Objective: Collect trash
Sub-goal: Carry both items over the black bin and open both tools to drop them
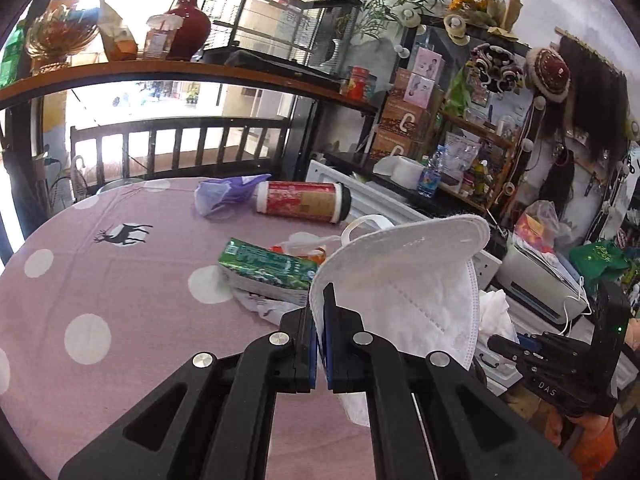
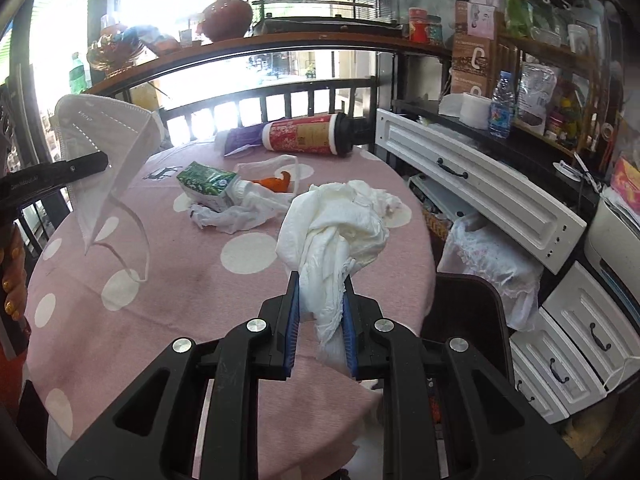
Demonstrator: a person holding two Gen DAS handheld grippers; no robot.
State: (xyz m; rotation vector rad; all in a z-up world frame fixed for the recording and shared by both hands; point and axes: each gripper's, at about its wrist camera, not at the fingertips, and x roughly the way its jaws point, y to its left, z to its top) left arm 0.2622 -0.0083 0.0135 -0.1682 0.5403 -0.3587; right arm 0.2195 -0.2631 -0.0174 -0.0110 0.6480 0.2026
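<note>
Left tool [image 1: 320,304] clamps mask [image 1: 404,276] upright — right tool [image 2: 320,300] grips tissue wad [image 2: 336,232].

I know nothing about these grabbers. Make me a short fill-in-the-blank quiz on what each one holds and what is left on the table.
1. The left gripper is shut on a white folded face ____.
2. The right gripper is clamped on a crumpled white ____.
3. The pink dotted tablecloth is printed with a dark ____.
4. The red cylindrical canister with a black cap lies on its ____.

Missing words: mask; tissue; deer; side
</note>
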